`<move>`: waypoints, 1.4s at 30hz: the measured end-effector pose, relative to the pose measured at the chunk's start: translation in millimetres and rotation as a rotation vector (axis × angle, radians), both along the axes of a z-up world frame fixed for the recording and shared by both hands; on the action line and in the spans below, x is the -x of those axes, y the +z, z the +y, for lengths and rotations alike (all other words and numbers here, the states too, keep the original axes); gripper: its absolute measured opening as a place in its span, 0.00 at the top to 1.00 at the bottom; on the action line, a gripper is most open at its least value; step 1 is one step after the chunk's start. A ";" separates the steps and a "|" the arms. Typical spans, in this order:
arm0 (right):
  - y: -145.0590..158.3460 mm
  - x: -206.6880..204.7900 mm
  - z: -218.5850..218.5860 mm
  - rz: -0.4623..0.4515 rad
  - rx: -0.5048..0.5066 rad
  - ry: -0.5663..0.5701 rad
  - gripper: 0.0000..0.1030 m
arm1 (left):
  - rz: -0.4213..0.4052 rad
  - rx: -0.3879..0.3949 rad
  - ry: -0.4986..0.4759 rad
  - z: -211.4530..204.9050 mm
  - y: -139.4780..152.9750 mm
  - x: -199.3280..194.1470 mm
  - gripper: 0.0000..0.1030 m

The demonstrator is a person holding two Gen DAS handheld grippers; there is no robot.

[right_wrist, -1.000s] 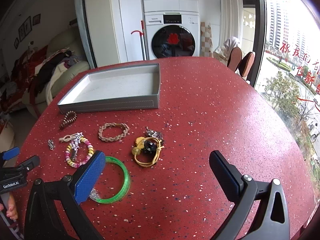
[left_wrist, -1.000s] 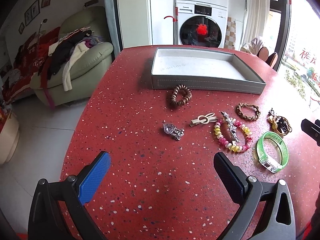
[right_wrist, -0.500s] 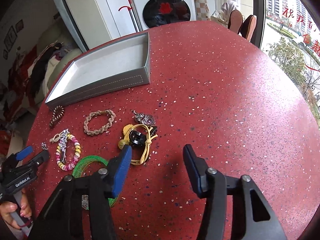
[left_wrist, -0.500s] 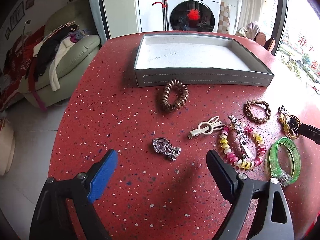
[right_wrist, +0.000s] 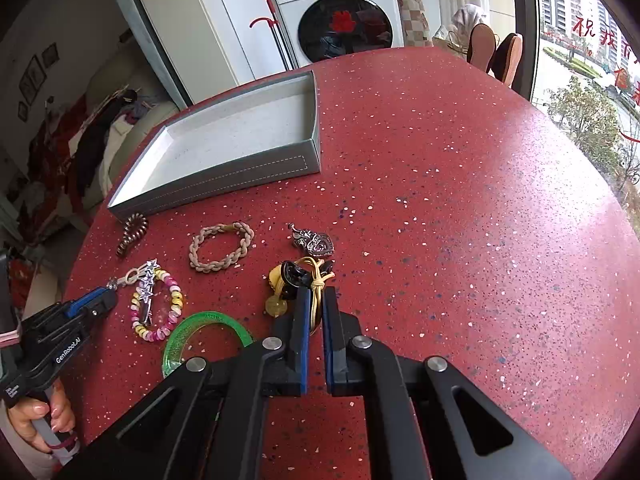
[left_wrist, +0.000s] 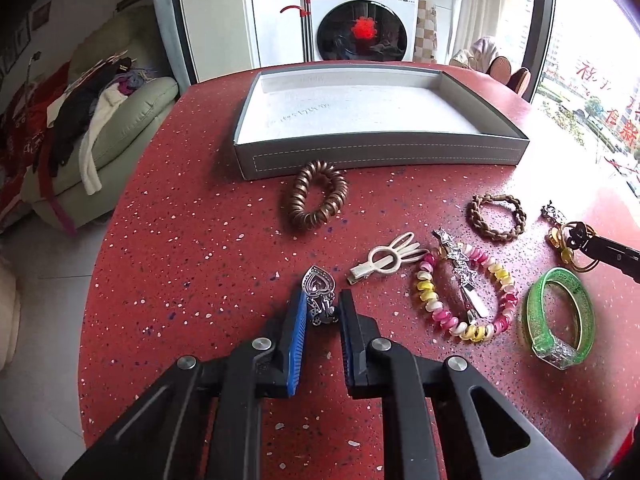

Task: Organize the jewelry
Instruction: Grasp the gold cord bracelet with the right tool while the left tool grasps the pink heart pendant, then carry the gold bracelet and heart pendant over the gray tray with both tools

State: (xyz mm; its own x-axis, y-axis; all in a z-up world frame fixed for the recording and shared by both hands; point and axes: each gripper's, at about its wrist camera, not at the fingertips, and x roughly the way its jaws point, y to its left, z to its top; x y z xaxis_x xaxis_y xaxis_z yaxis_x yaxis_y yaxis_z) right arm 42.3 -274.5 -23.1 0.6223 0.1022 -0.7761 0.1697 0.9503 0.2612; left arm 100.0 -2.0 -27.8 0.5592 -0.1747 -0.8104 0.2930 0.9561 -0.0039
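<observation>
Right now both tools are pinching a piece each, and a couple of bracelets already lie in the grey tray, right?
Not quite. The left wrist view shows the grey tray holding nothing; every bracelet lies on the red table. The left tool pinches the silver heart brooch, the right tool the yellow cord hair tie.
</observation>
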 end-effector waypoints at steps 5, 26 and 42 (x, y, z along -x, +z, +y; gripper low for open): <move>15.8 3.7 -1.3 -0.038 -0.020 0.016 0.94 | 0.000 0.109 -0.015 11.4 13.3 2.8 0.67; -17.2 3.0 -4.3 0.074 -0.110 0.001 0.74 | -0.006 0.177 -0.029 24.2 31.7 8.7 0.67; 12.2 11.6 0.7 -0.016 -0.137 0.057 0.96 | -0.011 0.178 -0.032 26.1 32.0 14.9 0.67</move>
